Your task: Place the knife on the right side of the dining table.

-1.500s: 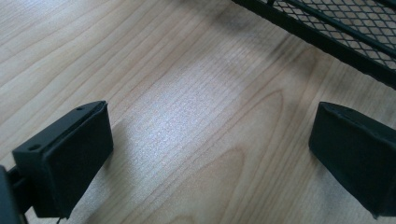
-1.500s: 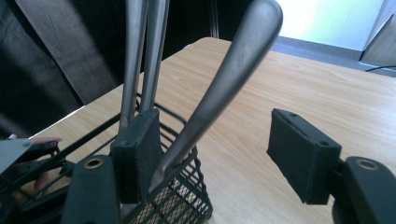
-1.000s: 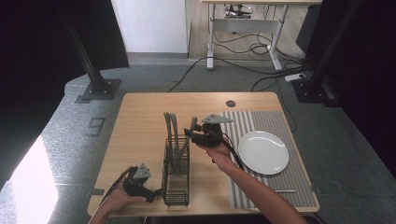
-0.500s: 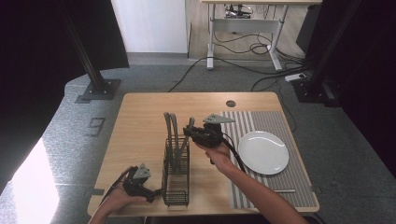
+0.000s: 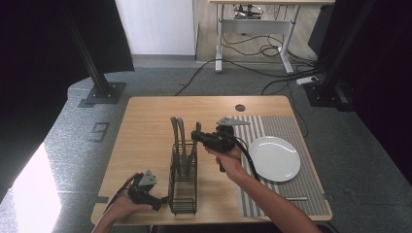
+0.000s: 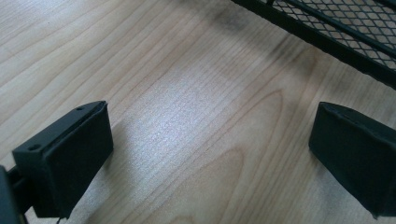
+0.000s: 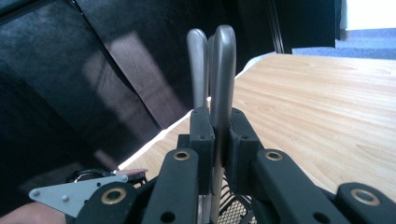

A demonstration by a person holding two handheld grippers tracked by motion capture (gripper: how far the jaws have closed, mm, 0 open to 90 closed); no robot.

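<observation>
right gripper [image 7: 215,140] clenched on a grey utensil handle [image 7: 223,70] rising between its jaws, over the black mesh caddy [image 5: 183,182]. left gripper [image 6: 210,154] jaws spread over bare table [image 6: 187,93], caddy just beyond.

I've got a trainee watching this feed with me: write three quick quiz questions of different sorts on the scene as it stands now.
1. True or false: the right hand-held gripper is shut on a metal utensil handle that stands in the black wire caddy.
2. Multiple choice: where does the white plate lie? A) on the bare wood B) on the striped mat C) inside the caddy
3. Fill in: the left hand-held gripper is ____, with only the wooden table between its jaws.

Key: 1 true; 2 B; 3 open.
</observation>
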